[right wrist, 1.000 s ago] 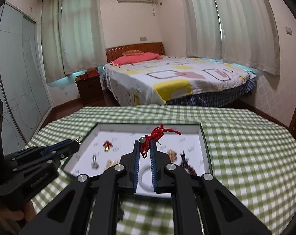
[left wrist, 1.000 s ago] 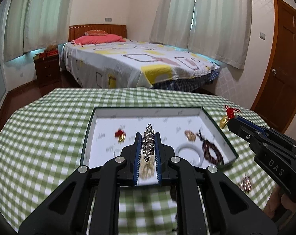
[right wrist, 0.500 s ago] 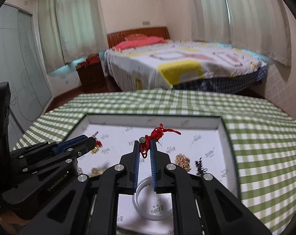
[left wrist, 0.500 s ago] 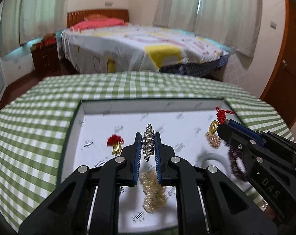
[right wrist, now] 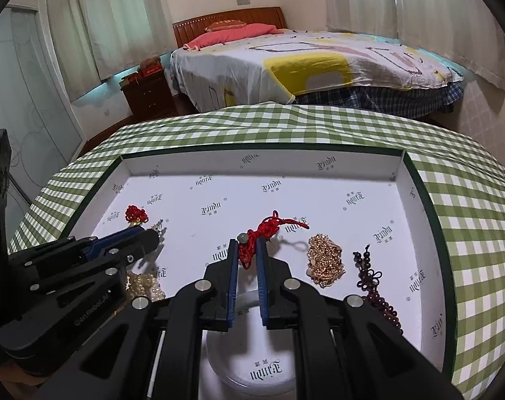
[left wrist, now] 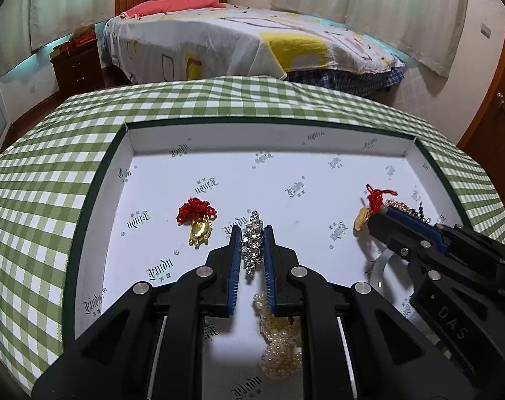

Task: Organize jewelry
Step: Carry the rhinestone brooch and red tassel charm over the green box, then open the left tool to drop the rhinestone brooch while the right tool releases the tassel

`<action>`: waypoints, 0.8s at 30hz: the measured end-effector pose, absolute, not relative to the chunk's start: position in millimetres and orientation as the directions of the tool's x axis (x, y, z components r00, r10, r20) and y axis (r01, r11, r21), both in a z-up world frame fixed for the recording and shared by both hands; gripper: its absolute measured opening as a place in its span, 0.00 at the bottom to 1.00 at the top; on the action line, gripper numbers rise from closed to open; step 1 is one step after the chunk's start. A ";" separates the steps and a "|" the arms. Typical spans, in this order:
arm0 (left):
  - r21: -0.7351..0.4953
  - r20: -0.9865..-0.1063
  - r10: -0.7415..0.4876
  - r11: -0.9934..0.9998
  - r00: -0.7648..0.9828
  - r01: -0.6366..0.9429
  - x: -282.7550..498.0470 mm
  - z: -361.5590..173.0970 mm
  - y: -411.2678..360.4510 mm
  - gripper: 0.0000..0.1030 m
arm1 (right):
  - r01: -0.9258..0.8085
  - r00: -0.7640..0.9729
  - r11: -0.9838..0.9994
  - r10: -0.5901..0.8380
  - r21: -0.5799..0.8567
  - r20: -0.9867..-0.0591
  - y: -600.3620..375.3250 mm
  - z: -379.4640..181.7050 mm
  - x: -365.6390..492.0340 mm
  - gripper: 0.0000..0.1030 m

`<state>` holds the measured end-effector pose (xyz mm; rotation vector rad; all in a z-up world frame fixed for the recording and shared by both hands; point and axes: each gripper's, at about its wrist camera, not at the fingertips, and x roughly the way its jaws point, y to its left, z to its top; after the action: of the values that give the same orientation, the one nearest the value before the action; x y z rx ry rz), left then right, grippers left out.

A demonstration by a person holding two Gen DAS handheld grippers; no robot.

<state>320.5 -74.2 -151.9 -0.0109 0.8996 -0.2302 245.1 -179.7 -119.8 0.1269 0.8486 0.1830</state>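
A white-lined tray (left wrist: 125, 153) with a dark green rim lies on the green checked tablecloth. My left gripper (left wrist: 250, 230) is shut on a sparkling rhinestone piece (left wrist: 252, 246) and hovers low over the tray's middle. A red-knot gold charm (left wrist: 197, 220) lies just left of it, and a pearl bracelet (left wrist: 279, 343) lies under its fingers. My right gripper (right wrist: 245, 245) is shut on a red knotted cord charm (right wrist: 266, 231), also low over the tray (right wrist: 419, 180). In the left wrist view the right gripper (left wrist: 379, 216) shows at the right with that charm's gold pendant (left wrist: 361, 218) hanging from it.
On the tray floor lie a gold chain pile (right wrist: 326, 260), a dark bead bracelet (right wrist: 372, 276), a white bangle (right wrist: 252, 360) and pearls (right wrist: 142, 283). The left gripper (right wrist: 152, 233) sits close to my right one. A bed (left wrist: 235, 40) stands beyond the table.
Both grippers came forward and down from the tray's near edge to low over its floor, tilting downward. Each kept hold of its piece.
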 end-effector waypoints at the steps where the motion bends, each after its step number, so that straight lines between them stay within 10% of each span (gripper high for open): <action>1: -0.106 -0.777 -0.202 0.976 0.596 0.192 320.9 -152.9 -73.6 0.13 | -0.111 0.644 0.977 0.211 0.184 -0.735 -179.3 -119.5 245.2 0.11; 13: -0.120 -0.773 -0.211 0.974 0.599 0.190 323.3 -152.9 -74.8 0.15 | -0.090 0.640 0.975 0.213 0.204 -0.738 -186.3 -123.7 248.3 0.20; 24: -0.115 -0.753 -0.208 0.976 0.624 0.187 317.1 -146.9 -74.6 0.43 | -0.085 0.665 0.979 0.193 0.184 -0.722 -187.6 -116.8 244.6 0.37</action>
<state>317.1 -74.6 -146.9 -0.0263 0.8684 -0.2270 244.6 -187.6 -116.8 0.1382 0.8297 0.1579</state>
